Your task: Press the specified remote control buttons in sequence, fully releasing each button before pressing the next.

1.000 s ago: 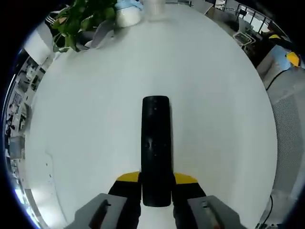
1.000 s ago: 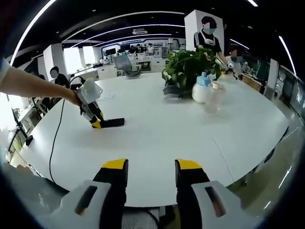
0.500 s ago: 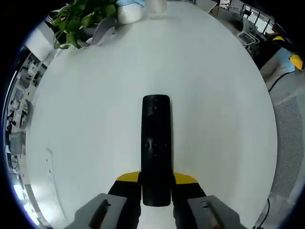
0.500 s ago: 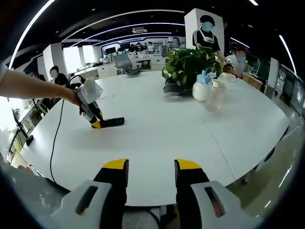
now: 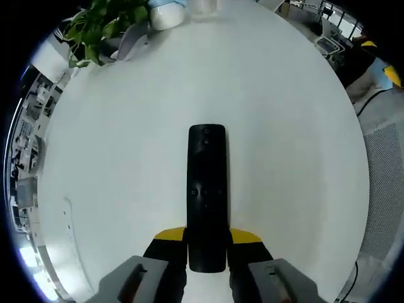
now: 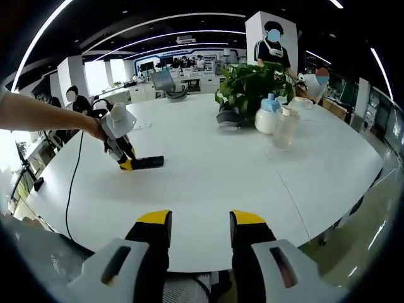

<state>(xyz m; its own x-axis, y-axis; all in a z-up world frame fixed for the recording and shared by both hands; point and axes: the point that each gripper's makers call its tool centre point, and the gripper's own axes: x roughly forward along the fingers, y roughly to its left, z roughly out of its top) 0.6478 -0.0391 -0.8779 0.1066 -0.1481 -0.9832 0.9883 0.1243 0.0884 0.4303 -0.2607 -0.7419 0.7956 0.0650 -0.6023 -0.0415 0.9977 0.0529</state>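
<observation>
**Remote held at near end; pressing gripper not yet at the buttons**

Step in hand, judged from the layout: bringing the free gripper over to the first button. To do it well: approach from above, keep one jaw tip square to a single key, press straight down without sliding, then lift fully clear before the next key. Keep the holding grip steady so the body does not skid on the smooth top. Avoid covering the keypad with the holding jaws. Keep plant and bottles in frame.

Left gripper (image 5: 207, 243): clenched on the near end of the remote control (image 5: 206, 189), yellow-tipped jaws hard against both long sides. Remote lying flat on the white table (image 5: 284, 126), pointing straight away along the jaw axis, most of its length projecting beyond the tips. Small buttons faintly visible near the far end and at mid-body; labels unreadable.

Right gripper (image 6: 192, 230): released, jaws spread with nothing between, held low at the table's near edge. Remote (image 6: 147, 163) well apart from these jaws, up and to the left, gripped by the left gripper (image 6: 126, 164).

Potted plant (image 6: 252, 82) and two bottles (image 6: 276, 120) standing at the far side, well clear of the remote.
</observation>
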